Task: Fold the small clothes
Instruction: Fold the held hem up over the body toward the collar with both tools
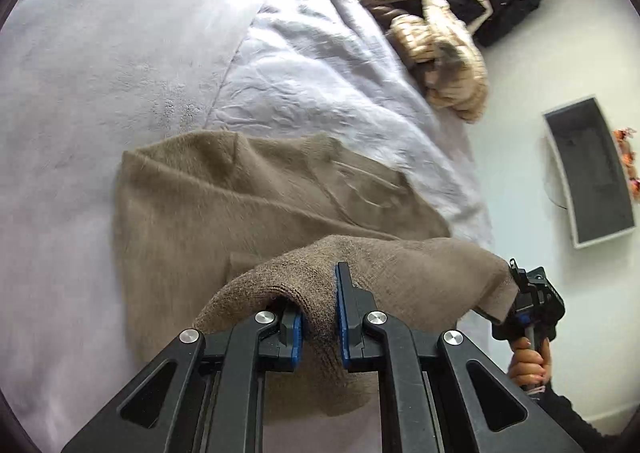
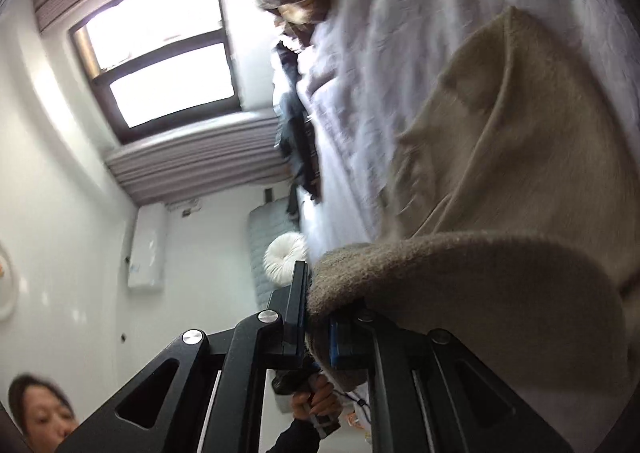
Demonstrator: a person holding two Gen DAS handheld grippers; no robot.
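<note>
Both claws pinch the soft beige knitted garment (image 1: 248, 205) – left gripper (image 1: 320, 317) and right gripper (image 2: 318, 325) – lifting its edge above the white bed cover (image 1: 100, 53).

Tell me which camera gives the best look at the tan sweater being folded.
The left wrist view. It shows most of the tan sweater spread on the bed, its near edge lifted by the left gripper and the right gripper. The right wrist view shows only a blurred, close-up part of it.

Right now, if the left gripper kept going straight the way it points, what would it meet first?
Probably the flat part of the brown garment on the bed; the left gripper already pinches its raised edge. Depth is uncertain.
</note>
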